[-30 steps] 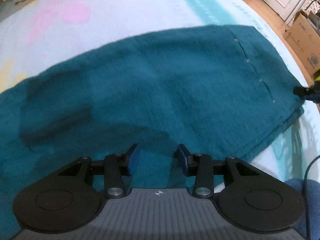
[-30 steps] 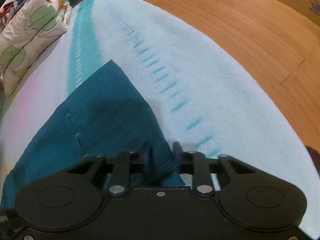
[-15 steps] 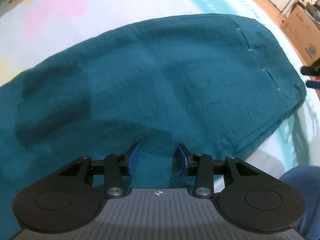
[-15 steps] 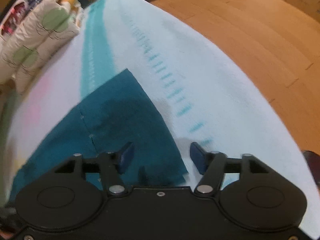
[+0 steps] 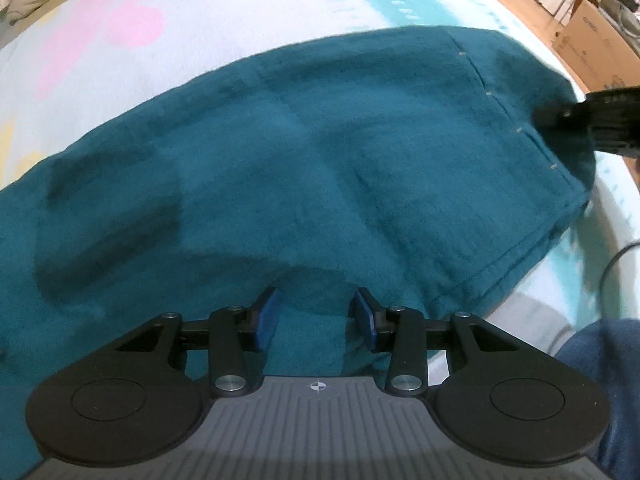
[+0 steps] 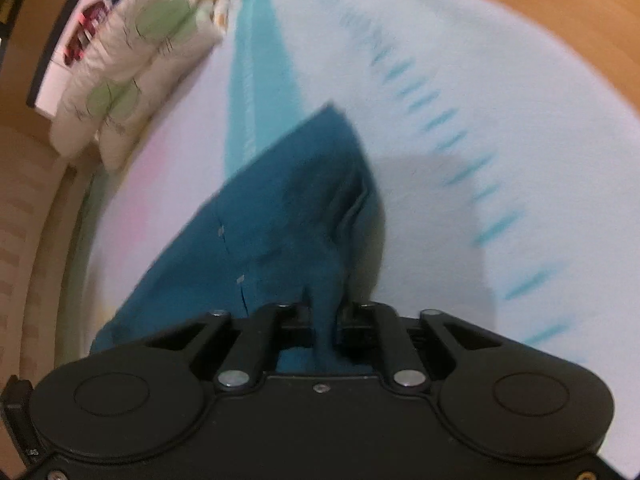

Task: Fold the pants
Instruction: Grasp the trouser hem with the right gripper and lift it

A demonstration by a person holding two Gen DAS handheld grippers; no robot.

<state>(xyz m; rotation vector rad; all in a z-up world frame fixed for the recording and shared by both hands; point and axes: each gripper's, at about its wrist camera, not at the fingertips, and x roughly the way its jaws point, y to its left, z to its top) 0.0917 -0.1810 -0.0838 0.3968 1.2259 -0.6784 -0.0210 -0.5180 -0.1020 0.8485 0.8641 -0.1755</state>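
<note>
Two grippers work teal pants [image 5: 320, 168] spread across the bed [image 5: 200, 32]: the right gripper [image 6: 325, 320] is closing, pinching their edge fabric; the left gripper [image 5: 316, 312] hangs half-open above them.

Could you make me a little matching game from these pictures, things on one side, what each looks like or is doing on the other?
Things:
1. teal cloth pants
2. left tongs
3. right tongs
4. leaf-print white pillow

States:
A. closing on a pinched fold
B. lying at the bed's far end
C. spread on the pale bedsheet
D. open, gripping nothing

Pairs: 1-C, 2-D, 3-A, 4-B
</note>
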